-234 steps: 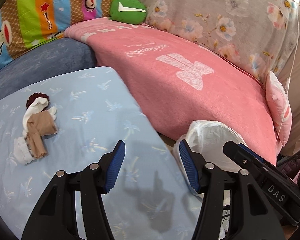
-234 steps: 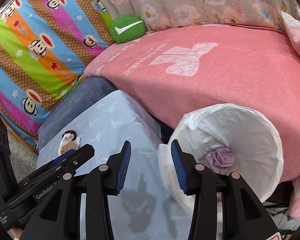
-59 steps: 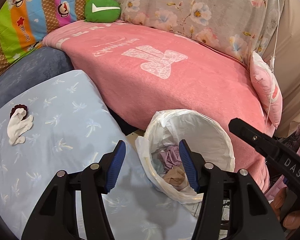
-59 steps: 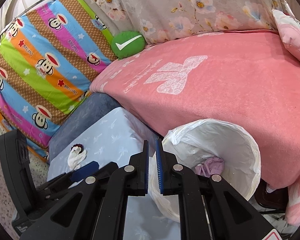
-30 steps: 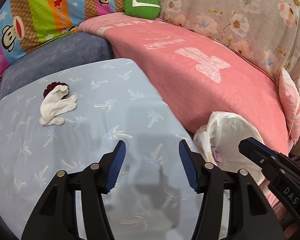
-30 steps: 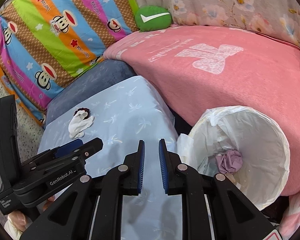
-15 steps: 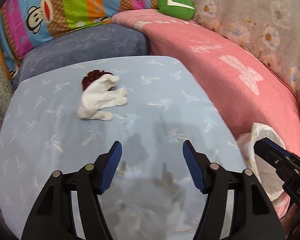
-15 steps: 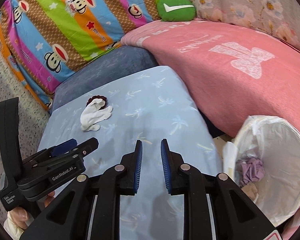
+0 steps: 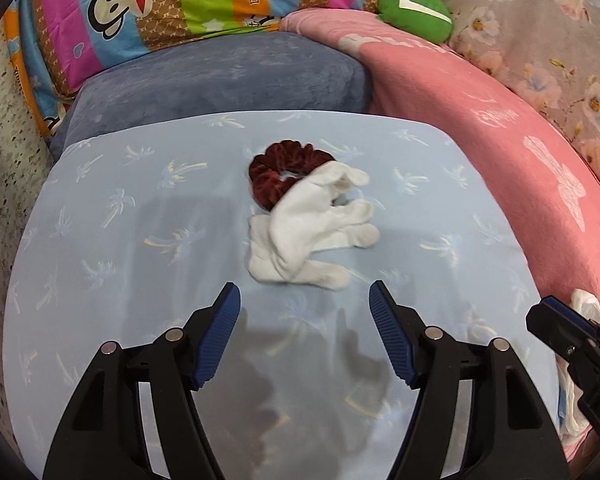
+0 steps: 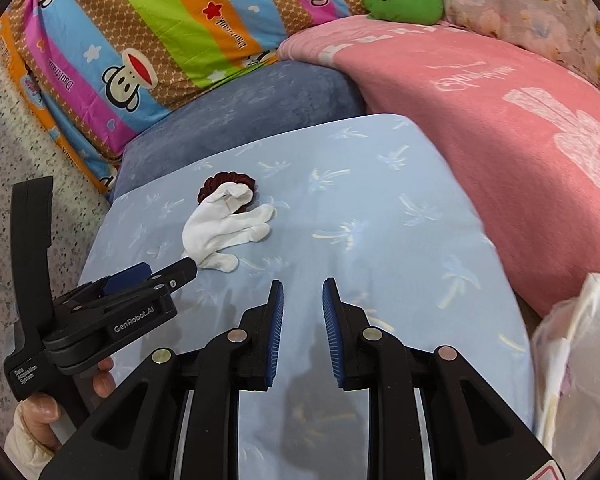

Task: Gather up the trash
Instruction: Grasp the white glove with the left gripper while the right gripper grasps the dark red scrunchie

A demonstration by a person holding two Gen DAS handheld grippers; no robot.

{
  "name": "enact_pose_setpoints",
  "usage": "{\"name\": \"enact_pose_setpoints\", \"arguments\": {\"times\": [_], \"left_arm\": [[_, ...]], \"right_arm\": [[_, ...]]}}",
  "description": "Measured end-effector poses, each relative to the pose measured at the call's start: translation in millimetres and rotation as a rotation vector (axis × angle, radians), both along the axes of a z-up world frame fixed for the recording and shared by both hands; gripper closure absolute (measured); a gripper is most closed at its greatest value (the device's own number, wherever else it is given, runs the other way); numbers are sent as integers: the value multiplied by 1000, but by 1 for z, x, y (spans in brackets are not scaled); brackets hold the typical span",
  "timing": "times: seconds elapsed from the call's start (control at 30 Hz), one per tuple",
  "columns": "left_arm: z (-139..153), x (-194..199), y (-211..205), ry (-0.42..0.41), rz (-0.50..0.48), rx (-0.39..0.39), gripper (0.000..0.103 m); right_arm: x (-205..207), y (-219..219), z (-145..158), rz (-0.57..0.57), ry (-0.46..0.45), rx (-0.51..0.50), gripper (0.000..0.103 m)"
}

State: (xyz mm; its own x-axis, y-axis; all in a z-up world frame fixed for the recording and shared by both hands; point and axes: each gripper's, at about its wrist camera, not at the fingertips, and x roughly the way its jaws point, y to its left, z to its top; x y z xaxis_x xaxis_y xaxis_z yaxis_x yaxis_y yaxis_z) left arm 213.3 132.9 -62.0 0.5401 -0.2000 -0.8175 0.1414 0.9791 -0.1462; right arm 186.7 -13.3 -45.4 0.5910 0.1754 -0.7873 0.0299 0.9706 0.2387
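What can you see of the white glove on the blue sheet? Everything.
The white glove is soft knit fabric, limp and crumpled, lying flat on the light blue palm-print sheet. Its fingers point toward the pink blanket, one curled back on itself. Its upper edge overlaps a dark red scrunchie. Neither gripper touches it.

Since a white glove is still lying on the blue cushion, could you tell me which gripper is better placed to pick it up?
Left, probably. The left gripper points at the white glove, which lies just beyond its widely spread, opening fingers. The right gripper aims at bare cushion beside it, its fingers only narrowly apart.
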Motion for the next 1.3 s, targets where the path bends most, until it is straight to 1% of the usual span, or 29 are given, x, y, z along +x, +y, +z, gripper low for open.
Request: {"name": "enact_pose_setpoints", "arguments": {"times": [0.17, 0.27, 0.3, 0.33, 0.37, 0.43, 0.5, 0.53, 0.63, 0.7, 0.8, 0.9, 1.0, 1.03, 1.17, 1.3], "left_arm": [[-9, 25, 7, 17, 0, -15, 39], [-17, 37, 10, 43, -3, -41, 40], [-20, 40, 10, 49, -6, -48, 42], [-22, 42, 10, 54, -11, -54, 50], [-24, 44, 10, 64, -23, -62, 55], [-28, 47, 12, 86, -44, -87, 81], [-26, 47, 16, 84, -48, -106, 87], [-24, 44, 20, 78, -48, -119, 89], [-13, 38, 36, 54, -34, -153, 90], [-6, 36, 45, 29, -18, -146, 90], [5, 37, 61, -9, 25, -106, 90], [12, 44, 74, -45, 78, -43, 90], [13, 52, 83, -61, 130, 22, 90], [11, 55, 85, -62, 137, 31, 90], [6, 63, 85, -55, 151, 40, 90], [1, 67, 84, -46, 148, 40, 90]], "right_arm": [[28, 16, -10, 17, 16, 6, 78], [41, 23, -16, 25, 24, 12, 78], [46, 25, -18, 28, 27, 11, 78], [48, 27, -19, 31, 28, 11, 78], [52, 30, -21, 33, 30, 11, 78], [61, 36, -24, 40, 36, 12, 78], [68, 40, -25, 48, 40, 13, 78], [72, 43, -26, 53, 39, 14, 78], [83, 52, -26, 67, 36, 15, 78], [90, 57, -26, 76, 33, 18, 76], [105, 67, -27, 86, 25, 12, 72], [122, 75, -30, 88, 33, 24, 71], [139, 81, -37, 85, 45, 28, 71], [144, 83, -40, 86, 51, 30, 70], [166, 89, -54, 66, 78, 24, 70], [183, 96, -71, 53, 110, -10, 70]]}}
